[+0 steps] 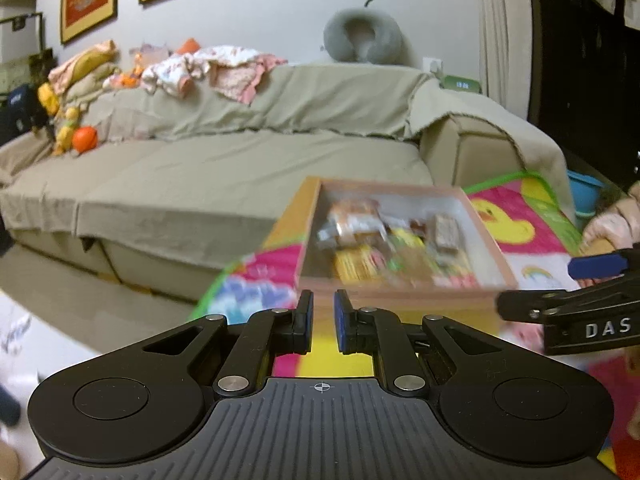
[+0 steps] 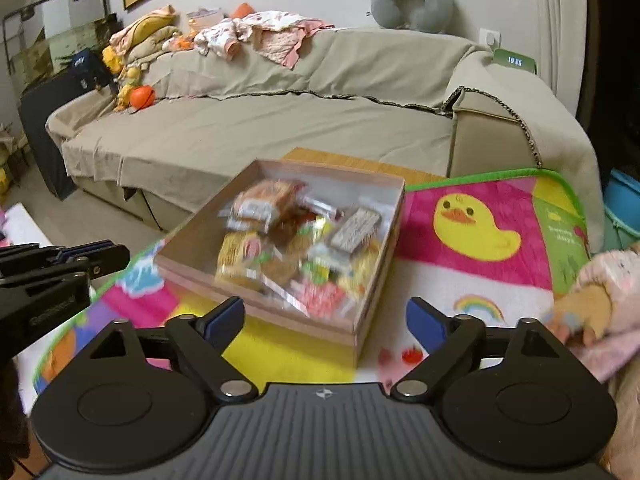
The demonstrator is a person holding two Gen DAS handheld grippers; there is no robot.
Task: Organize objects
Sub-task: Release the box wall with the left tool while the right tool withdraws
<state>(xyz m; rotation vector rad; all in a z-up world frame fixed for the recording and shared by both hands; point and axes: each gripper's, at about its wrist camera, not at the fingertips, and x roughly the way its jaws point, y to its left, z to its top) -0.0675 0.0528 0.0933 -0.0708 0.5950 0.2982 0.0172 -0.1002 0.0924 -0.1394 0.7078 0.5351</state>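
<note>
A shallow cardboard box [image 2: 376, 304] full of wrapped snacks [image 2: 296, 252] sits on a colourful play mat; it also shows in the left wrist view [image 1: 404, 292], blurred. My right gripper [image 2: 326, 320] is open, its blue-padded fingers just short of the box's near corner, holding nothing. My left gripper [image 1: 324, 322] has its jaws nearly together with a narrow gap and nothing between them, just in front of the box's near wall. The right gripper's side shows in the left wrist view [image 1: 560, 308], and the left gripper's side shows in the right wrist view [image 2: 60, 276].
The play mat [image 2: 476, 240] with a duck print lies on a low wooden table [image 2: 360, 166]. A beige covered sofa [image 2: 260, 128] stands behind, with clothes and toys on it. A person's hand in a pink sleeve [image 2: 600, 304] is at the right.
</note>
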